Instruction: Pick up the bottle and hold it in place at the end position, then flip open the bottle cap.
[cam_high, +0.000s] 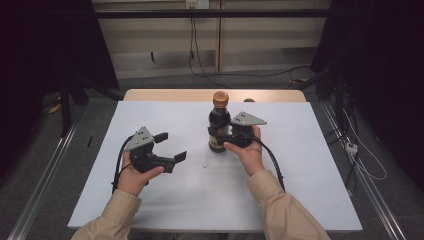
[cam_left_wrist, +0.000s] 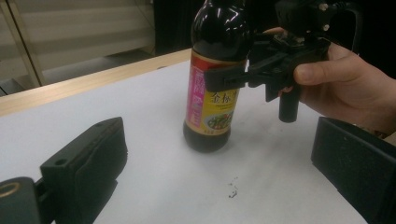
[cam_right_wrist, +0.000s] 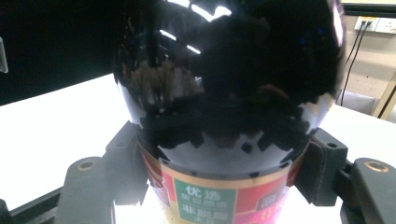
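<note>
Two grippers are in my hands, and just one of them is doing any work at this moment. My right gripper (cam_high: 220, 137) has its jaws closed around the body of the dark sauce bottle (cam_high: 218, 125), pads pressed to either side at the top edge of the label, which the right gripper view shows from very close: black glass bulging above, the red and green label (cam_right_wrist: 219, 198) below, a pad tight against each flank. I take it I have gripped there, on the widest straight part, because the curved shoulder above would let the pads slip. The bottle stands upright on the white table (cam_high: 150, 200), near the far edge and about the middle of its width, with its brown cap (cam_high: 220, 98) on; from the left gripper view its base looks to rest on the surface, though I cannot be sure it bears its full weight there. My left gripper (cam_high: 167, 147) is empty, its jaws spread wide, held above the table well to the left of the bottle and pointed toward it, so its camera looks straight at the label (cam_left_wrist: 212, 105) and at my right hand (cam_left_wrist: 345, 81) on the far side. My guess is that the right hand is steadying the bottle so the left can come in for the cap, which would want a hold higher up and a firm grip below so nothing twists or tips. A few dark specks (cam_left_wrist: 232, 190) lie on the table in front of the bottle.
</note>
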